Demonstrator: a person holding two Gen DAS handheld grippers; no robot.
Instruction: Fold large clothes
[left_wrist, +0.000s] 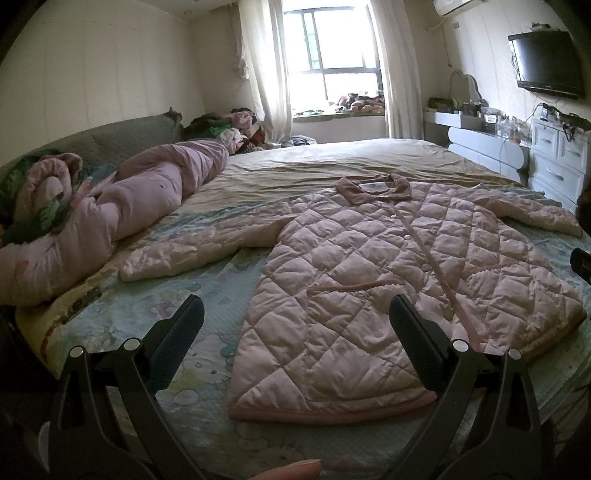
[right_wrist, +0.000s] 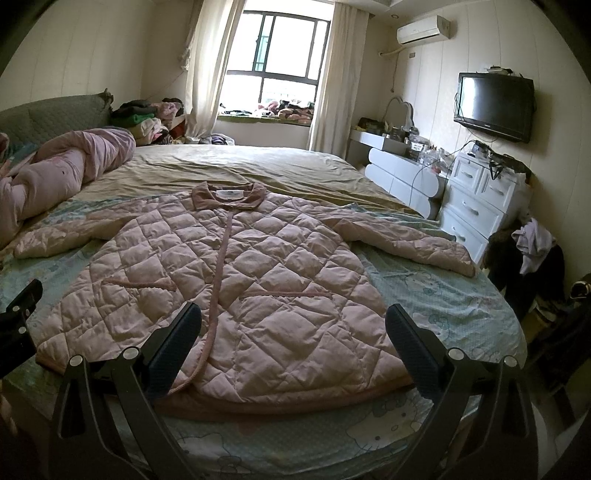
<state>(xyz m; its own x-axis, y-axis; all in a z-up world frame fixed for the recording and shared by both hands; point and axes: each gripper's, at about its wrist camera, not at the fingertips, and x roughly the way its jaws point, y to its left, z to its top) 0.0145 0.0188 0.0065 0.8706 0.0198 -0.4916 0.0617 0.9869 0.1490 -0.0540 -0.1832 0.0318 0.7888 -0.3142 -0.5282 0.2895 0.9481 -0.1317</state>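
Both wrist views face the window across the bed (left_wrist: 332, 158), sharing the jacket (right_wrist: 236, 266).

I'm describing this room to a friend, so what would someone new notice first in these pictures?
First the pink quilted coat, spread flat and buttoned on the bed, sleeves out to both sides, collar toward the window. Next the rolled pink duvet along the bed's left side by the headboard. In the foreground, the left gripper and right gripper both hang open over the coat's hem, holding nothing.
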